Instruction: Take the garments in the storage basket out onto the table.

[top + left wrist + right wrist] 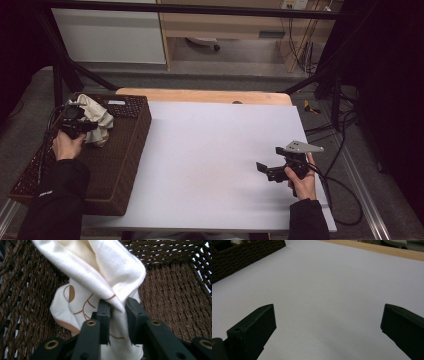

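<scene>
Basket walls (142, 125) hem the cloth (97, 117); table (210, 150) open.

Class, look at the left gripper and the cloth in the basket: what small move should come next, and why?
Probably lift straight up. The left gripper has pinched a fold of the cream cloth, which sits inside the wicker basket. The right gripper waits open over the white table.

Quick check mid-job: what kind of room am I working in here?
Probably a lab or workshop recording station: a white-topped table inside a black metal frame, loose cables on the floor, and a wicker basket holding a cream cloth.
</scene>
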A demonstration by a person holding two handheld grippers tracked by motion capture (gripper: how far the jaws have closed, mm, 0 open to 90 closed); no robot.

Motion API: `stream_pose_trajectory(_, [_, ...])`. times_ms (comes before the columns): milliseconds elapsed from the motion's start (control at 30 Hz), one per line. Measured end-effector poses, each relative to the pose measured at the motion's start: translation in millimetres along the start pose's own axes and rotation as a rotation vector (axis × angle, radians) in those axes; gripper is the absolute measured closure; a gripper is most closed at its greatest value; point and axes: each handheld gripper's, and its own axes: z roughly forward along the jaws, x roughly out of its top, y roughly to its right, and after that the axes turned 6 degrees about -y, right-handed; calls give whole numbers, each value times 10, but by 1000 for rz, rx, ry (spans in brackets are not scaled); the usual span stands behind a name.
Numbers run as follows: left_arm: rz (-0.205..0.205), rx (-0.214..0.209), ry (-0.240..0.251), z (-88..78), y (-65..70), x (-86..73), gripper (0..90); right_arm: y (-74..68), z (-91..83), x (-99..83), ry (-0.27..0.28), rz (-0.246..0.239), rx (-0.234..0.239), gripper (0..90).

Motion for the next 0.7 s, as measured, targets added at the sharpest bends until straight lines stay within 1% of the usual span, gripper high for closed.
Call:
stream_pose_trajectory(133, [-2,0,8,-26,6,6,803,0,-4,0,0,1,1,7])
stream_pose_trajectory(300, [4,-1,12,-55,21,10,840,-3,-2,0,1,2,2,6])
stream_pose_trajectory(500, [7,-4,29,-106,37,8,853,-2,-7,0,2,1,2,6])
stream_pose_trajectory(667, [0,-12,51,-162,40,0,857,-2,-10,0,2,1,2,6])
stream_pose_trajectory(700, [6,-7,52,-175,43,-4,857,-1,-10,0,3,0,2,7])
